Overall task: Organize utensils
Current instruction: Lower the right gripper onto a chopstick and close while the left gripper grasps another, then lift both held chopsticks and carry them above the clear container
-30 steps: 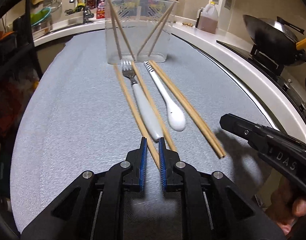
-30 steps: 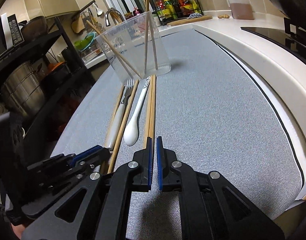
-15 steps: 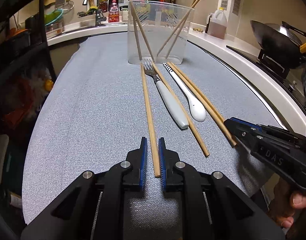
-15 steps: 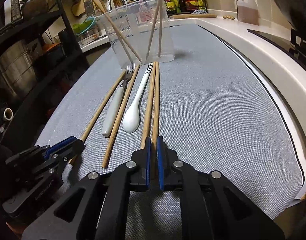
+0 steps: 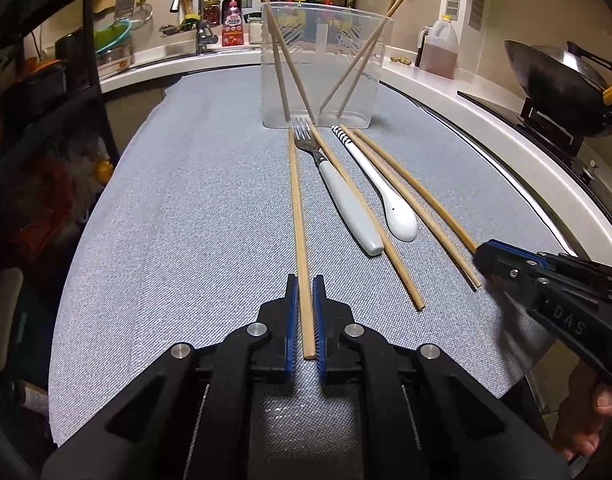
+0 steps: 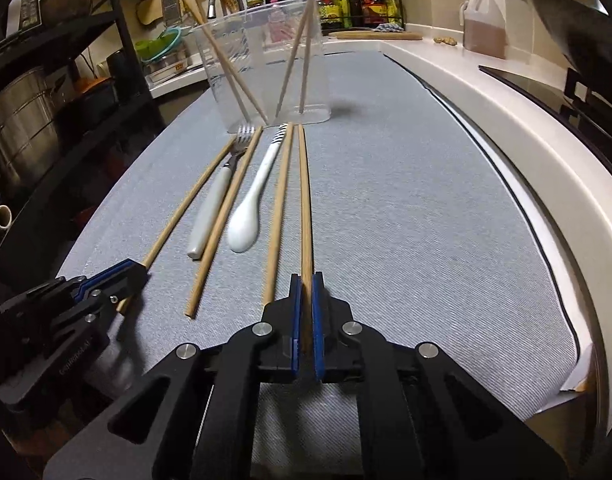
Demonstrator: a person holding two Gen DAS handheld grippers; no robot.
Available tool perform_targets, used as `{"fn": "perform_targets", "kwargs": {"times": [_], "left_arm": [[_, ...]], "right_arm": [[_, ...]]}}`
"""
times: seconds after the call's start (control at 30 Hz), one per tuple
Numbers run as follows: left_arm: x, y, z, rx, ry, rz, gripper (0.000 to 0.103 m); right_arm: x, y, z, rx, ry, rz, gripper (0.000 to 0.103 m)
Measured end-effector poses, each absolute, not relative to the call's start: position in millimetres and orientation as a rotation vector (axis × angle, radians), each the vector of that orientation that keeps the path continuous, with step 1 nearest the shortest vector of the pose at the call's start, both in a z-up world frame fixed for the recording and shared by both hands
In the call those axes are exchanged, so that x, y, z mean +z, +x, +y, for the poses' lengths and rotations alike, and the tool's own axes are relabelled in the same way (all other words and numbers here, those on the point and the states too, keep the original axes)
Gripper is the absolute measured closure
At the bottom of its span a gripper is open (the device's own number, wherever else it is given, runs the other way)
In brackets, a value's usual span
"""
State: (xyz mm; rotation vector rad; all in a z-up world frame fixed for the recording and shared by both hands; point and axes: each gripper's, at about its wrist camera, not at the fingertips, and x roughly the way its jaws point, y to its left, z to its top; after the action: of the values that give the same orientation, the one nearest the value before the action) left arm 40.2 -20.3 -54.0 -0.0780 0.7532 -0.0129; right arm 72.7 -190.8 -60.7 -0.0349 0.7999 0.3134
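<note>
Warm, dim indoor light; both fisheye views bend strongly at the edges, corners fall to black, centre stays sharp, and soft shadows lie on the grey mat (image 5: pixel 185 220).

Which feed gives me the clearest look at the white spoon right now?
The left wrist view: the white spoon lies unobstructed from its striped handle tip to its bowl, between two chopsticks. The right wrist view also shows the whole spoon, but farther off to the side and more foreshortened.

Chopstick (image 6: pixel 305 216) near end hidden inside right tool (image 6: pixel 304 280); grip contact possibly there, unclear. Wok (image 5: pixel 562 80) cut off by edge.
</note>
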Motion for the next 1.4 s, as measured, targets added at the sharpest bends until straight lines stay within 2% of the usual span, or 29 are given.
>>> {"fn": "perform_targets", "kwargs": {"times": [1.4], "left_arm": [[-47,35,-23,-0.014,-0.079,0.719,0.095]], "right_arm": [[-51,56,-198,0.329,-0.051,0.728,0.097]]}}
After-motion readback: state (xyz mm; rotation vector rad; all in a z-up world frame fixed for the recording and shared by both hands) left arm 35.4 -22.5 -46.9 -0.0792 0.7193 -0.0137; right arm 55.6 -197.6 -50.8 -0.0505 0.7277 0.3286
